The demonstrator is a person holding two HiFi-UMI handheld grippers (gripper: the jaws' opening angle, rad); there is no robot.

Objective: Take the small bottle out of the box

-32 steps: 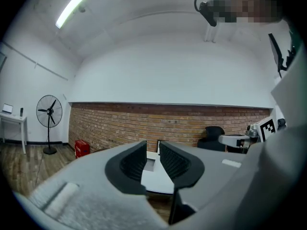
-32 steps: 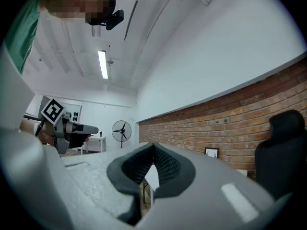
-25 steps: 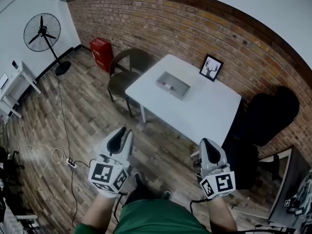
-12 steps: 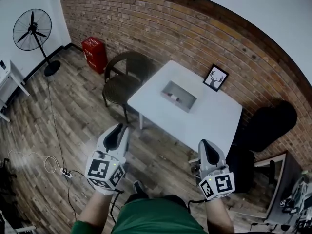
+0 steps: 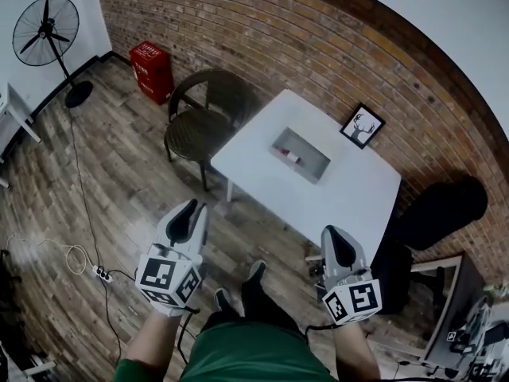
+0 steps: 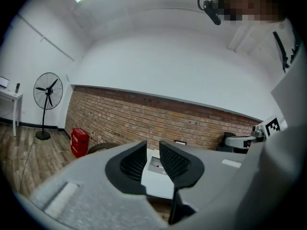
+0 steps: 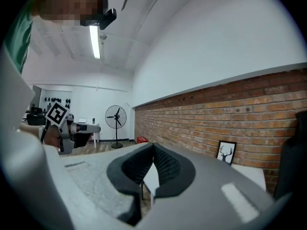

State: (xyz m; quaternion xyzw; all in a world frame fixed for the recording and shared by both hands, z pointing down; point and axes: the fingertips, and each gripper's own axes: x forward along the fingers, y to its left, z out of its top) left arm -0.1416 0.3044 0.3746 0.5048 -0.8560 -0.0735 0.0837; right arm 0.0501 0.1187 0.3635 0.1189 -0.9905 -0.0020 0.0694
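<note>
The grey box [image 5: 295, 168] is sitting near the middle of the white table [image 5: 350, 201], open side up. The bottle [image 5: 292, 157] is lying inside it as a small pale item with a reddish end, too small to tell more. Nothing else is showing in the box. Both grippers are hovering over the floor at 6 o'clock of the table, well apart from it. The left gripper [image 6: 153, 143] is holding its jaws released with a narrow gap and nothing between them. The right gripper [image 7: 152, 145] is clenched tip to tip on nothing. Against a second ago, the table and box are sitting lower and further toward 3 o'clock in the head view, the fan [image 5: 45, 22] is drifting toward the 10 o'clock corner, and a shoe [image 5: 256, 270] is now stepping forward between the grippers. The left jaw gap is staying unchanged. A framed deer picture [image 5: 362, 126] is standing at 1 o'clock of the box, by the brick wall [image 5: 318, 46]. A brown chair [image 5: 199, 126] is standing at 9 o'clock of the table, with a red crate [image 5: 153, 68] beyond it. A cable [image 5: 75, 253] is trailing over the plank floor [image 5: 127, 173].
</note>
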